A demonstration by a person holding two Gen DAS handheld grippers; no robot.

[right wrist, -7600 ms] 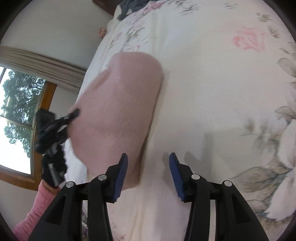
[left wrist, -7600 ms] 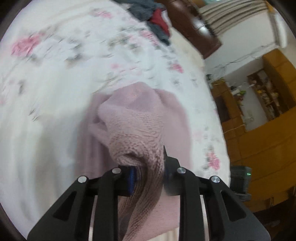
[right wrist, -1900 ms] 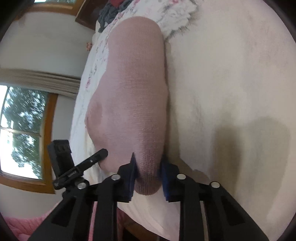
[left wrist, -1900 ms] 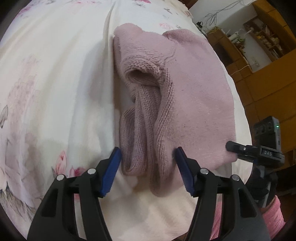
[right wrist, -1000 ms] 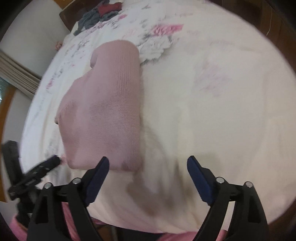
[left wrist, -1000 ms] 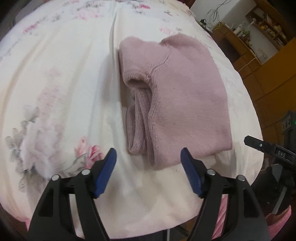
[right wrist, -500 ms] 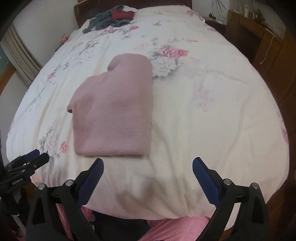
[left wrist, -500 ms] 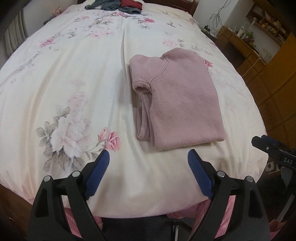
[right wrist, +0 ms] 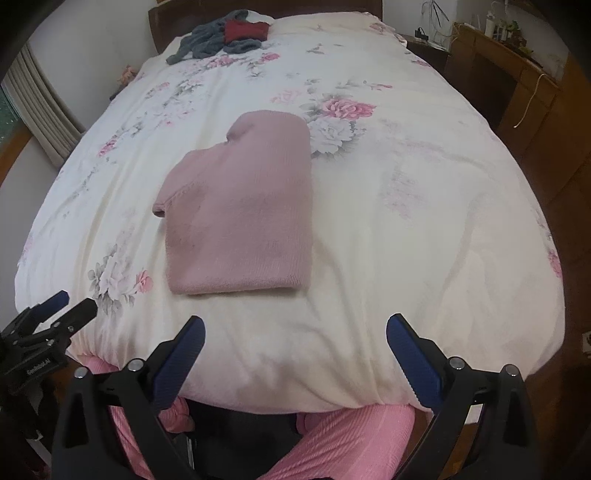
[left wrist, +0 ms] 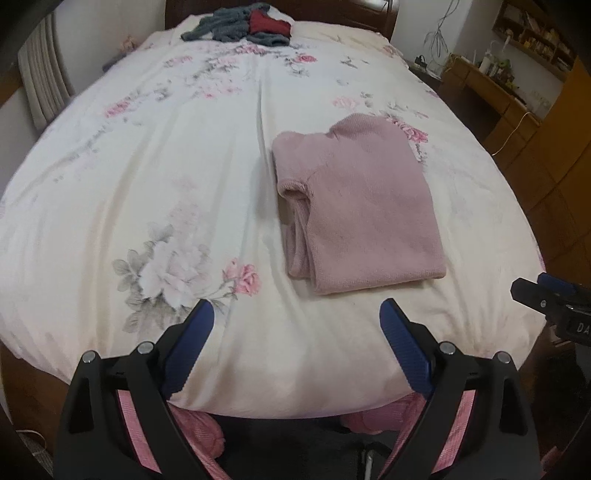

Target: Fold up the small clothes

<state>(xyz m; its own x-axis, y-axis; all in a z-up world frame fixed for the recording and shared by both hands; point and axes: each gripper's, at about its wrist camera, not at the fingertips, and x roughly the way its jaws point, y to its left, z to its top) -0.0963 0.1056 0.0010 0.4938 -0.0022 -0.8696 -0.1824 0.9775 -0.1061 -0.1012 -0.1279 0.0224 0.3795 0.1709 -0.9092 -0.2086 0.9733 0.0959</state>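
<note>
— While both claws hang off the near edge of the bed [left wrist: 155, 192], what have they got hold of?

— Nothing. The left gripper [left wrist: 295, 314] has its jaws spread wide, blue pads bare, over the near edge. The right gripper [right wrist: 295, 332] is the same: jaws far apart, empty. Each shows in the other's view, out at the side of the frame, off the bed's near corners.

— And below them?

— Pink ribbed fabric [right wrist: 343, 439], under the bed's edge. It looks like the person's clothing, but the view is too cramped to say more.

— Where is the sweater [left wrist: 354, 206]?

— Flat on the bed, folded into a rough rectangle, clear of both grippers. It sits toward the near edge and a bit right of the bed's middle in the left view. In the right view the sweater [right wrist: 243, 210] lies left of centre. Its near hem runs about parallel to the near edge. The layered folds show along its left side, and a narrower part juts out at the far end.

— What is under it?

— A cream cover with pink roses; one rose print [left wrist: 243, 277] lies just left of the sweater's near corner.

— Farther back?

— A heap of grey clothes [left wrist: 225, 27] with a dark red piece [left wrist: 267, 24] on it, at the far edge by the headboard. Wooden furniture [left wrist: 517, 107] stands beyond the bed's right side.
</note>
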